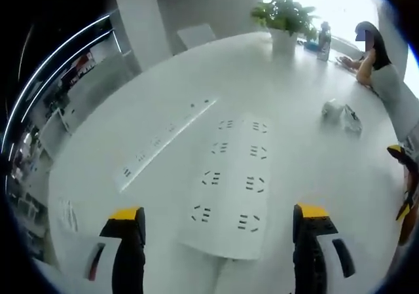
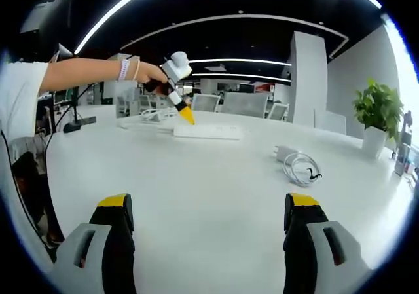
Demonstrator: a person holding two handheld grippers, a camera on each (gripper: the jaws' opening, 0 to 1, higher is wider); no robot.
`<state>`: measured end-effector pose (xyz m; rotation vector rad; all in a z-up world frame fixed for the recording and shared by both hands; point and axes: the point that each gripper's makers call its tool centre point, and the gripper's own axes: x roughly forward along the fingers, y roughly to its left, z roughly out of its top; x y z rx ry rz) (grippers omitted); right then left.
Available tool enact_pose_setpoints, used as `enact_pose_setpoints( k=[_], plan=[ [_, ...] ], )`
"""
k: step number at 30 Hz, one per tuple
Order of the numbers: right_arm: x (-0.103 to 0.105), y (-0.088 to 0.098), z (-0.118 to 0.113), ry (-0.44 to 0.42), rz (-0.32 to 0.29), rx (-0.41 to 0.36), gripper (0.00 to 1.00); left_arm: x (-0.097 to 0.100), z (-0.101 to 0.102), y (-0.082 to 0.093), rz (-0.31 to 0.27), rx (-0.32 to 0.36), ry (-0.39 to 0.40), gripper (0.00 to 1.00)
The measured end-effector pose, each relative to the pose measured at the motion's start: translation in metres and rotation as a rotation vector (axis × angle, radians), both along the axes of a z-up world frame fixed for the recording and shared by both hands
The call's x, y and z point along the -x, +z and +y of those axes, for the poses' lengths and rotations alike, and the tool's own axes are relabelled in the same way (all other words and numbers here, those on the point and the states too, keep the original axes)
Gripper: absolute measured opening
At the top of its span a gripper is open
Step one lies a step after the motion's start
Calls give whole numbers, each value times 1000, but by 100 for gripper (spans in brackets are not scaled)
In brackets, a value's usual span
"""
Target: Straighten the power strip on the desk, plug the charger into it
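A wide white power strip (image 1: 229, 176) with two rows of sockets lies flat on the white desk (image 1: 301, 163), straight ahead of my left gripper (image 1: 219, 215). That gripper is open and empty, hovering just above the strip's near end. In the right gripper view a hand holds the left gripper (image 2: 186, 116) over the power strip (image 2: 206, 131). The white charger with its coiled cable (image 1: 342, 114) lies on the desk to the right, apart from the strip. My right gripper (image 2: 208, 205) stands open and empty over bare desk, with the charger (image 2: 298, 163) ahead and to its right.
A long narrow white socket strip (image 1: 163, 137) lies left of the wide one. A potted plant (image 1: 285, 16) and a bottle (image 1: 324, 38) stand at the desk's far end, where a person (image 1: 380, 71) sits. Office chairs (image 2: 242, 103) line the far side.
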<state>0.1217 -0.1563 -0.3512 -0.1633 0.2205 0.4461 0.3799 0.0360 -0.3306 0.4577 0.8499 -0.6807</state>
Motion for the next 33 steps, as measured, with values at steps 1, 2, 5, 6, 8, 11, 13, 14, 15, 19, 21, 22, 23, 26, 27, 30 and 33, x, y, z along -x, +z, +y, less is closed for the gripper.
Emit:
enact_pose_setpoints(
  k=[1,2,5,6,8,11,13,14,15,19,21,22,23,26,27,30,33],
  plan=[
    [0,0,0,0,1,0,95,1,0,-1,2,-3,-2,96],
    [0,-1,0,1,3,1,95,1,0,-1,5,-7,-6,96],
    [0,-3,0,2,8,2,95,0,-1,-2,10,-10,-4,96],
    [1,-3,1,2,9,3,95,0,-1,-2,12,-9,-2,96],
    [1,-4,0,1,9,5,95,0,-1,-3,18,-9,-1,96],
    [1,-4,-2,-1,9,6,95,-1,0,-20,24,-13,-4,96],
    [0,-5,-3,-5,13,5,95,1,0,-27,30,-19,-10,96],
    [0,-7,-4,-6,15,5,95,2,0,-28,30,-22,-12,96],
    [0,-8,-4,-7,18,5,95,-1,1,-27,33,-23,-14,96],
    [1,-9,-4,-8,22,4,95,-3,-1,-25,41,-13,-12,95],
    [1,-10,-4,-8,23,6,95,-3,-1,-26,45,-11,-11,94],
    [1,-10,-5,-9,23,6,95,-3,-1,-26,49,-7,-9,93],
    [1,-10,-6,-11,23,6,95,-9,0,-30,56,-4,-9,93],
    [1,-10,-6,-14,23,4,95,-9,0,-29,71,0,-10,90],
    [1,-10,-6,-13,24,4,95,-8,0,-30,75,0,-16,89],
    [1,-11,-6,-12,24,4,95,2,2,-37,88,4,-18,86],
    [1,-11,-6,-11,24,4,95,-5,2,-35,106,-4,-17,85]
  ],
)
